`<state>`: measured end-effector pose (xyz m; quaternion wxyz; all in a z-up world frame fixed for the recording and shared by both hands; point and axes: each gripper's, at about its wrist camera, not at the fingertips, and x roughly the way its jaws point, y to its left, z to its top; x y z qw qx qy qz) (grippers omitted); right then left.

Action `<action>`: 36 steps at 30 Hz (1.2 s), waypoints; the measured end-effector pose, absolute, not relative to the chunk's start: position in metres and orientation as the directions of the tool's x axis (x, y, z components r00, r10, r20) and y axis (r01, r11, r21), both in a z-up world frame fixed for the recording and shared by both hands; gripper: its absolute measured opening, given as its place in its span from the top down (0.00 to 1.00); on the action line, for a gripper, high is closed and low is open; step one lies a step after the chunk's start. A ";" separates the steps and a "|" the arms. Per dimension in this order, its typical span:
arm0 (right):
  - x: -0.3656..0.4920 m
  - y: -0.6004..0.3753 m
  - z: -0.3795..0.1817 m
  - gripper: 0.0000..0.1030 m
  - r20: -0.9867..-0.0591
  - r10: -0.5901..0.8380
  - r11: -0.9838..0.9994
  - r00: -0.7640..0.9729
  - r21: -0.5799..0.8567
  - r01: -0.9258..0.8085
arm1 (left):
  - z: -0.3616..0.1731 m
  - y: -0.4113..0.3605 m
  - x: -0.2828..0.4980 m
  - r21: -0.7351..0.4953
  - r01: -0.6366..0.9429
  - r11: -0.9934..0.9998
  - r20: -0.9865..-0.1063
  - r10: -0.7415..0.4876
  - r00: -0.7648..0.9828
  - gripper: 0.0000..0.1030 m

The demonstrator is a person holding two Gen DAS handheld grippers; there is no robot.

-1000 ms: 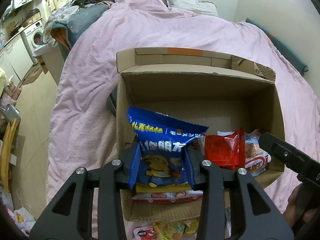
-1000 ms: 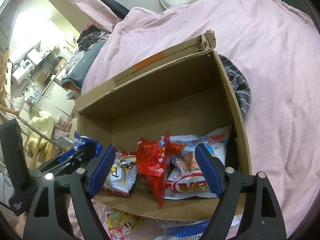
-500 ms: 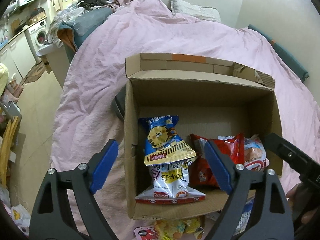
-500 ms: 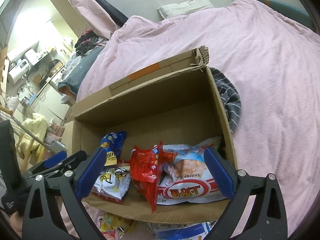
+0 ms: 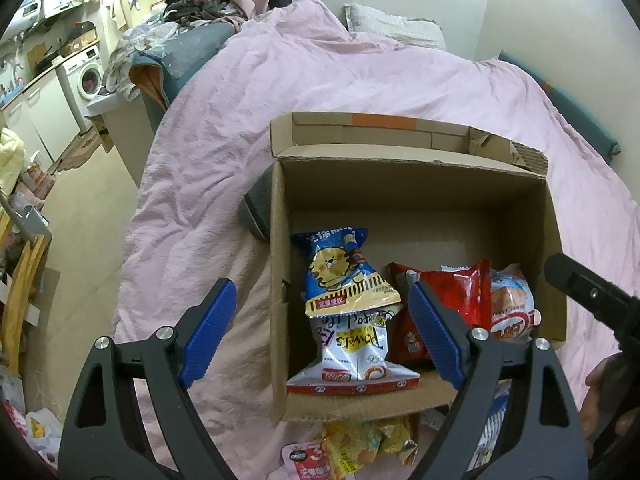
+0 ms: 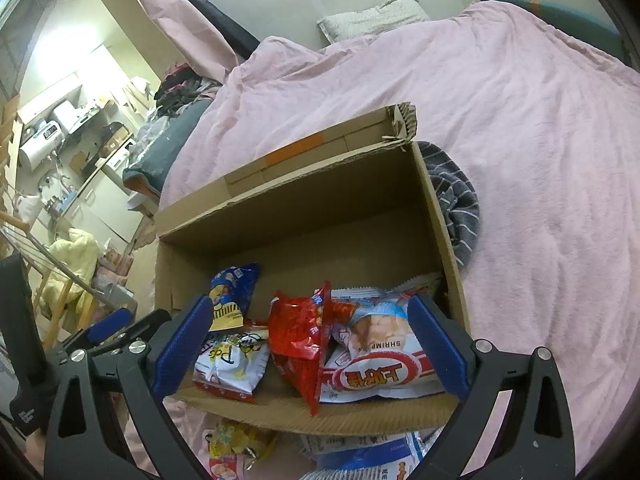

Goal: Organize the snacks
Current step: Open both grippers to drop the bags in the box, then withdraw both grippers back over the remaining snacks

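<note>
Left wrist view: the left gripper point(image 5: 320, 320) has its jaws wide apart, just opened, and grips nothing. Past them the box point(image 5: 412, 192) sits on the pink duvet point(image 5: 320, 80). Inside, the blue bag point(image 5: 344, 276) lies over the white bag point(image 5: 356, 344), beside the red bag point(image 5: 444, 304); the shrimp bag point(image 5: 512, 304) is half hidden behind it. More packets point(image 5: 360, 448) below the box are cut off by the frame.

Right wrist view: the right gripper point(image 6: 308, 348) is spread wide and empty over the box's near edge. A striped cloth point(image 6: 456, 200), perhaps a garment, is partly hidden behind the box wall
</note>
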<state>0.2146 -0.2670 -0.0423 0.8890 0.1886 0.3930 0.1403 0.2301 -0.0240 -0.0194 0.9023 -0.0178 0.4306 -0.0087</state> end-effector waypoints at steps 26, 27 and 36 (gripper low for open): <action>0.131 -0.273 -0.025 0.03 -0.664 0.391 0.899 0.637 0.424 -0.110 | -0.022 0.007 0.137 -0.048 -0.035 0.998 -0.807 -0.018 0.590 0.17; 0.127 -0.272 -0.026 0.03 -0.668 0.390 0.901 0.634 0.420 -0.112 | -0.023 0.007 0.134 -0.045 -0.033 0.998 -0.808 -0.017 0.590 0.17; 0.097 -0.272 -0.037 0.03 -0.703 0.389 0.906 0.596 0.408 -0.110 | -0.032 0.006 0.111 -0.049 -0.011 0.999 -0.826 -0.035 0.562 0.17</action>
